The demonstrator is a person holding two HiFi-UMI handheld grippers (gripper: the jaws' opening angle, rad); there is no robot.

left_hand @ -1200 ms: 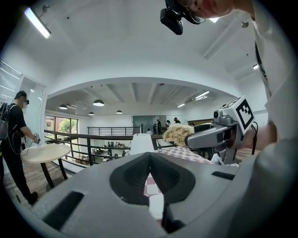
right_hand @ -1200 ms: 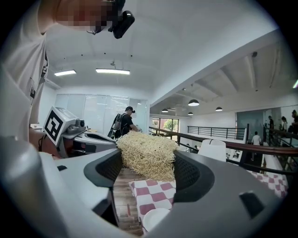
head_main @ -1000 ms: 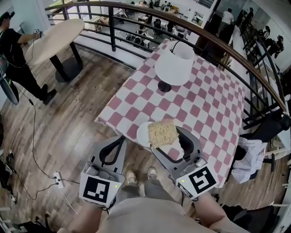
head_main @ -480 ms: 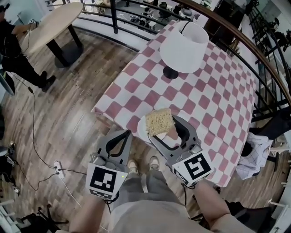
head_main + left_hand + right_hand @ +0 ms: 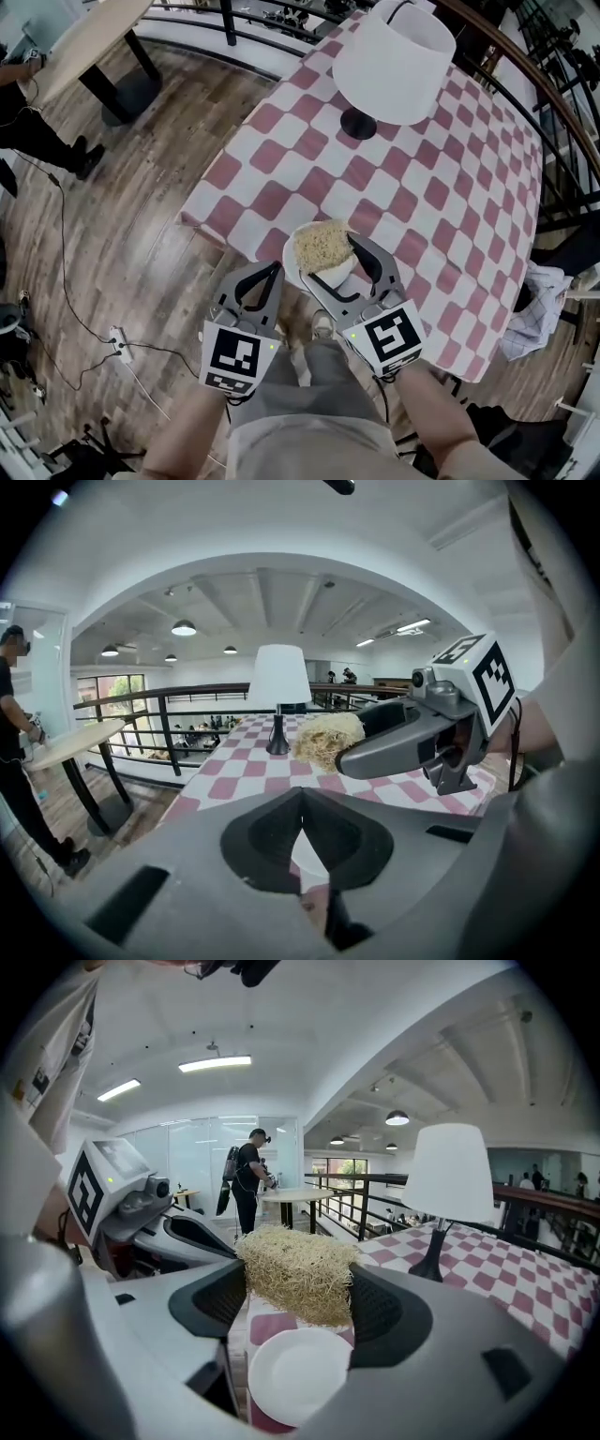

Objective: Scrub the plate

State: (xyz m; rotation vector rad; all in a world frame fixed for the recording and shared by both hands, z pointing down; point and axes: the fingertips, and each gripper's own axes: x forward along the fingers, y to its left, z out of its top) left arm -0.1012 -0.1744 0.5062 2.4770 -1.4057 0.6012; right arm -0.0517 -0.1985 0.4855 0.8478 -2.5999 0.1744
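Plate point(image 5: 298, 1377): white, round, face bare.
Surroundings: checked tablecloth point(image 5: 422, 187); its edge runs just beside the plate, with open cloth beyond the plate up to the lamp point(image 5: 394, 56).
Right gripper point(image 5: 298, 1288): pinching a straw-coloured fibrous scrubber point(image 5: 300, 1274) over the plate.
Left gripper point(image 5: 302, 799): jaws pressed together, empty, beside the plate, off the table.
Head view: the scrubber covers most of the plate; the right gripper view shows the face.

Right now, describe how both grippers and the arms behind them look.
The left gripper and right gripper match: grey moulded bodies and two curved jaws lined with dark pads. Each carries a white cube with black square markers and a small green light. The forearms behind them are bare below the elbow, and pale clothing shows between them.
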